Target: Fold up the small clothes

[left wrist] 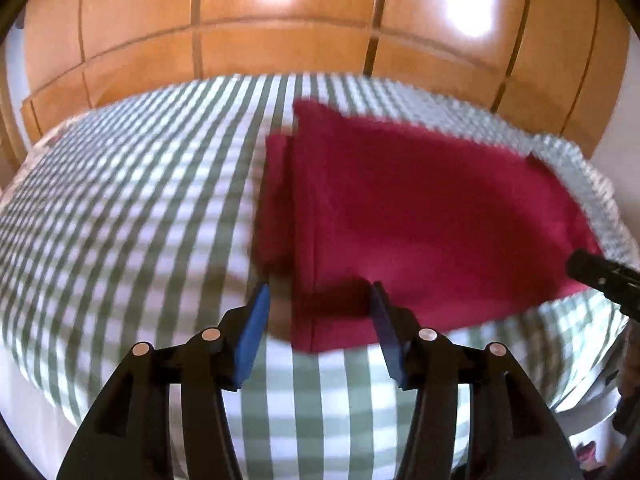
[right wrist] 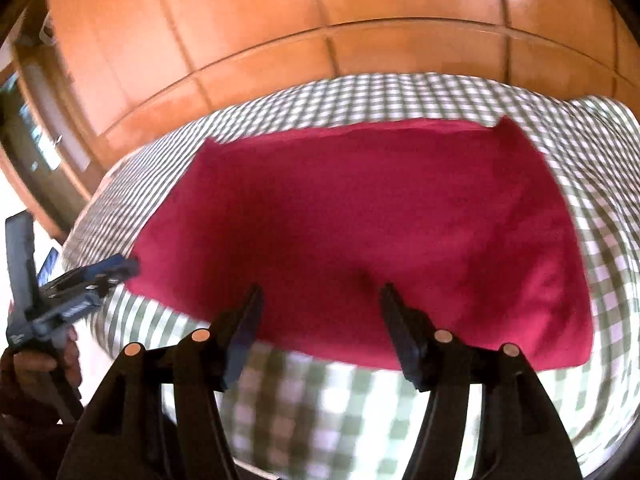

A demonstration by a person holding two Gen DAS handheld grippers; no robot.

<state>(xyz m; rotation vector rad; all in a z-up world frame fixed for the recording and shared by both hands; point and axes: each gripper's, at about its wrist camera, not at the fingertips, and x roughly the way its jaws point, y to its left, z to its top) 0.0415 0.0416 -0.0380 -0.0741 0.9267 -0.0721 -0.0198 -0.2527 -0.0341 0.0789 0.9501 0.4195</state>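
A big wooden wardrobe (left wrist: 288, 36) fills the top of both views, from 9 o'clock round to 3 o'clock. Its doors are orange-brown and shiny, with bright spots of light on them.

Below it is a bed with a green and white checked cover (left wrist: 132, 184). The cover fills the middle and bottom of each view.

A dark red cloth (left wrist: 420, 208) lies flat on the checked cover. In the left wrist view it sits at the centre and out toward 3 o'clock. A narrow folded strip runs down its edge on the 9 o'clock side. In the right wrist view the red cloth (right wrist: 360, 232) fills the centre, and its near edge lies toward 6 o'clock.

The left gripper (left wrist: 318, 304) is at 6 o'clock in its own view. Its black fingers with blue pads (left wrist: 252, 332) stand apart, about half way wide. Nothing is pinched between them. The near corner of the red cloth lies under the gap.

The right gripper (right wrist: 320, 300) is at 6 o'clock in its own view. Its jaws stand apart too, over the near edge of the red cloth, and they hold nothing.

In the right wrist view the left gripper (right wrist: 120, 266) also shows at 8 o'clock, with a hand (right wrist: 40, 364) holding its handle.

The pictures are blurry, and no writing or label can be read.
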